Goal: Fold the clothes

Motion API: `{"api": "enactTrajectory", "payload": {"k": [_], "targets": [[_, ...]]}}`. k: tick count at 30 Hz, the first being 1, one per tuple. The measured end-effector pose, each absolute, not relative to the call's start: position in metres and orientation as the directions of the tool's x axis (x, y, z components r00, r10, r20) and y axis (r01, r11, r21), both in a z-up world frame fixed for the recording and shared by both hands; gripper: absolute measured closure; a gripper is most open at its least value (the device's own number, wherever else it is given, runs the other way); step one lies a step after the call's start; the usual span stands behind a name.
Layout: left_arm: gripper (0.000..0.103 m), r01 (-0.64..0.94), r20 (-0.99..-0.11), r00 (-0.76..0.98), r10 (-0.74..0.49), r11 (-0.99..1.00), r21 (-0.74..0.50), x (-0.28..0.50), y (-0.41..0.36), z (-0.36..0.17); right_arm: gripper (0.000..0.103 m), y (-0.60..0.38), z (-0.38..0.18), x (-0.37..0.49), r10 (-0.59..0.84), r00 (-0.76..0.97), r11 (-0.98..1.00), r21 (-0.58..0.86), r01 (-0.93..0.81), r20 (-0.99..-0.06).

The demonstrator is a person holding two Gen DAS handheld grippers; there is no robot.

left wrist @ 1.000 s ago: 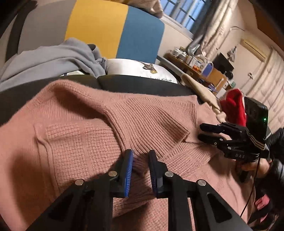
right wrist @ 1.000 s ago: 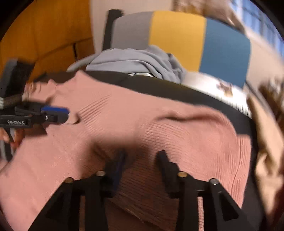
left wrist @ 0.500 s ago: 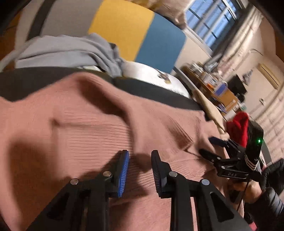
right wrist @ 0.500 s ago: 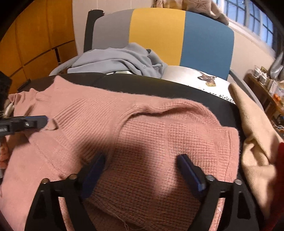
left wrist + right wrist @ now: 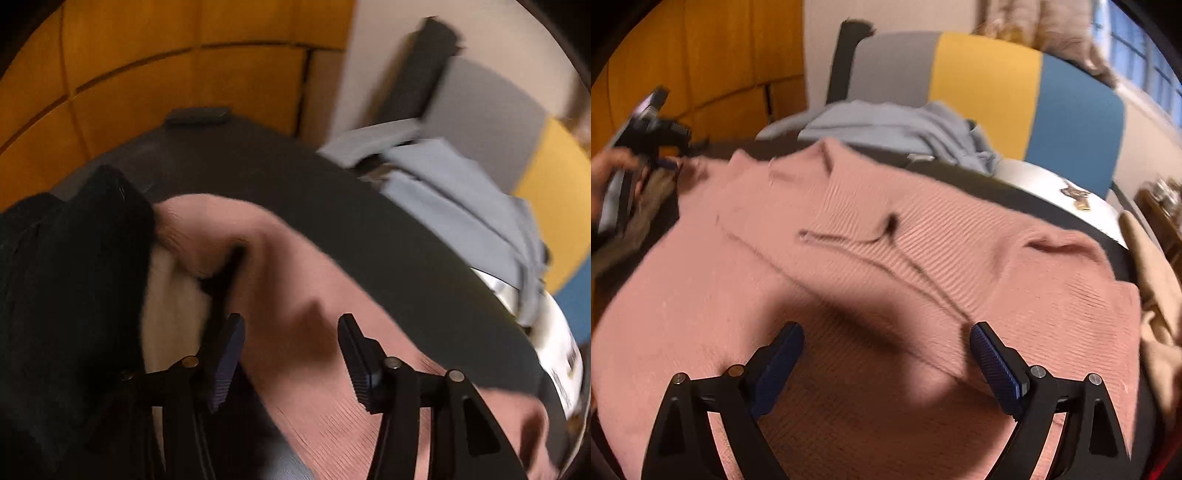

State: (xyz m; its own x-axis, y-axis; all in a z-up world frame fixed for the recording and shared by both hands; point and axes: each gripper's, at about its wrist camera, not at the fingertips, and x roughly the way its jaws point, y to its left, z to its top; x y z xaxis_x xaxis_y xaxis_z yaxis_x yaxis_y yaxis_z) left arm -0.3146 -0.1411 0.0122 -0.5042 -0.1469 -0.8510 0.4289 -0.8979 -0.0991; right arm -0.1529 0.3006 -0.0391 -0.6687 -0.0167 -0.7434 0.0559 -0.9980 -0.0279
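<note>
A pink knit sweater lies spread over a dark round table, with a fold running across its middle. My right gripper is wide open and empty just above its near part. My left gripper is open and empty over the sweater's left sleeve end, which lies on the dark table. The left gripper also shows in the right wrist view at the sweater's far left edge.
A grey garment is heaped at the back by a grey, yellow and blue chair. A black garment and a cream cloth lie at the left. A tan cloth lies at the right.
My left gripper has opened and swung left to the sleeve end near the black garment. My right gripper has opened wider and stayed over the near part of the sweater.
</note>
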Motion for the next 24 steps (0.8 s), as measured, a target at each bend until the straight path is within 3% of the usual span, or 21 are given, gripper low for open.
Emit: {"api": "enactTrajectory", "payload": {"k": [6,12,13,15,16,19,24], "targets": [[0.042,0.491,-0.906,-0.419,-0.063,-0.855,-0.168,-0.347,-0.157,-0.022,0.009,0.325,-0.033,-0.153,-0.109,-0.676,-0.993,0.117,0.034,-0.729],[0.041,0.489,-0.899,-0.431,-0.076,-0.857,-0.163,-0.368,-0.163,-0.027,0.0,0.316,-0.034,-0.156,-0.093,-0.656,-0.996,0.081,0.048,-0.749],[0.044,0.492,-0.894,-0.446,-0.051,-0.848,-0.197,-0.37,-0.167,-0.028,0.0,0.313,-0.034,-0.157,-0.086,-0.651,-0.996,0.07,0.051,-0.754],[0.068,0.508,-0.879,-0.478,-0.006,-0.818,-0.271,-0.37,-0.178,-0.031,0.0,0.311,-0.035,-0.154,-0.079,-0.651,-0.997,0.06,0.051,-0.755],[0.097,0.514,-0.855,-0.514,0.066,-0.775,-0.368,-0.366,-0.187,-0.033,0.0,0.313,-0.036,-0.154,-0.08,-0.652,-0.997,0.061,0.051,-0.754],[0.096,0.496,-0.779,-0.603,0.174,-0.683,-0.536,-0.353,-0.198,-0.033,0.0,0.316,-0.036,-0.154,-0.088,-0.654,-0.996,0.073,0.051,-0.751],[0.096,0.28,-0.66,-0.707,0.254,-0.757,-0.59,-0.33,-0.159,0.002,0.0,0.32,-0.036,-0.155,-0.106,-0.659,-0.994,0.096,0.051,-0.745]]}}
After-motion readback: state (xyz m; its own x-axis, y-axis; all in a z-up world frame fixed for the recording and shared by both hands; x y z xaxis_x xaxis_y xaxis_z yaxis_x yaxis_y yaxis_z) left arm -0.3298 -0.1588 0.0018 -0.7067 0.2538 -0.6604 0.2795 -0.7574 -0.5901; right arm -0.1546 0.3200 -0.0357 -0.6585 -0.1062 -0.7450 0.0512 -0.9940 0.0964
